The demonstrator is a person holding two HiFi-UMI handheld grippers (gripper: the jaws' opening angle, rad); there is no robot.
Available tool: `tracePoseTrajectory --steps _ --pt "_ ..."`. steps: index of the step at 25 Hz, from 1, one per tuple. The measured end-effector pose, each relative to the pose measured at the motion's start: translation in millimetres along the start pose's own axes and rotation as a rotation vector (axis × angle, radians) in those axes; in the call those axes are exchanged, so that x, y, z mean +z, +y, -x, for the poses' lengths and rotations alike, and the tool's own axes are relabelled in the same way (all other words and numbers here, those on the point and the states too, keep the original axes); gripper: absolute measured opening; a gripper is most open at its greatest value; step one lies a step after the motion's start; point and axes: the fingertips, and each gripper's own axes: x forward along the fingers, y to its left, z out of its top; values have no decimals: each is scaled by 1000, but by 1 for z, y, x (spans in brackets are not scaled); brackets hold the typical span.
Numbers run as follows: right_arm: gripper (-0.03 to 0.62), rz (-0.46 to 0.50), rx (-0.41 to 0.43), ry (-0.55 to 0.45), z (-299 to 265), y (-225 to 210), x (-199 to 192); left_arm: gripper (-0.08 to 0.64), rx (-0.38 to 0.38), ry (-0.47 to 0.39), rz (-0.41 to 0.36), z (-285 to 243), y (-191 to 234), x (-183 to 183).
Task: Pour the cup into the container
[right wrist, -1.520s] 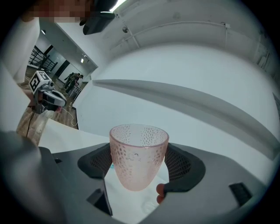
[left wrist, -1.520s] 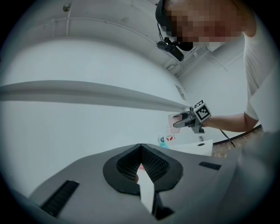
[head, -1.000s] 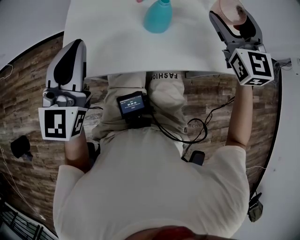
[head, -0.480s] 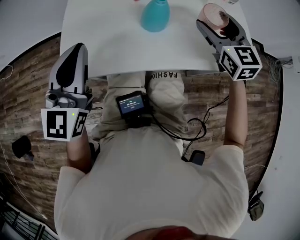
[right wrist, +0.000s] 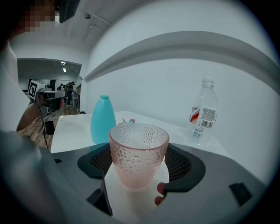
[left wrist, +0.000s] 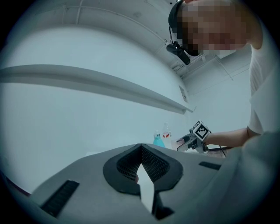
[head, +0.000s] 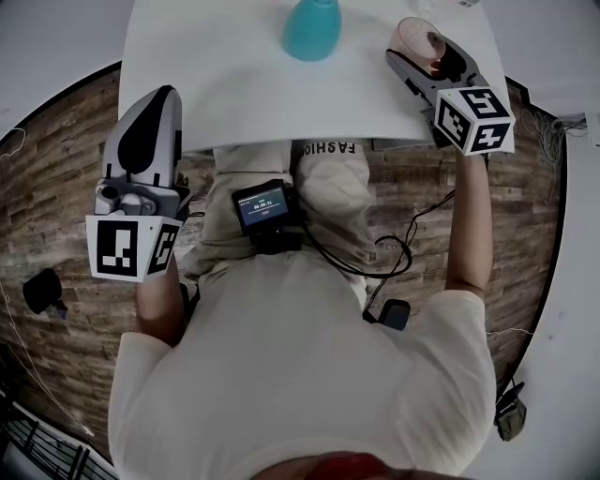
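A pink dimpled cup [right wrist: 139, 151] stands upright between my right gripper's [right wrist: 139, 168] jaws, which are shut on it. In the head view the cup [head: 413, 35] and right gripper [head: 419, 49] are over the white table's [head: 234, 94] right side. The teal bottle-shaped container [head: 312, 28] stands at the table's far middle, left of the cup; it also shows as the teal container [right wrist: 103, 119] behind the cup's left side. My left gripper [head: 150, 103] hovers off the table's front left corner, shut on nothing; its jaws [left wrist: 141, 165] meet at the tips.
A clear plastic water bottle [right wrist: 202, 113] stands on the table behind and right of the cup. The person's legs and a small screen device [head: 262, 208] lie under the table's near edge. Cables [head: 394, 258] hang over the wooden floor.
My right gripper has carried the cup leftwards, nearer the teal container. The left gripper has hardly moved.
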Motion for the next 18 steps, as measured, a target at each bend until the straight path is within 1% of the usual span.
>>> tracePoseTrajectory --steps 4,8,10,14,16,18 --pt "373 -13 1 -1 -1 0 1 11 -8 3 7 -1 -2 -2" --pt "373 -64 7 -17 1 -1 -2 11 -8 6 15 -1 -2 -4" --pt "373 -74 8 -35 2 -2 -2 11 -8 9 19 -1 -2 -6" --pt "379 -28 29 -50 2 3 -2 11 -8 12 23 -2 -2 -7" --pt "422 1 32 -56 4 7 -1 11 -9 12 25 -2 -3 -8" --pt "430 -5 30 -81 8 9 4 11 -9 12 26 -2 -3 -8"
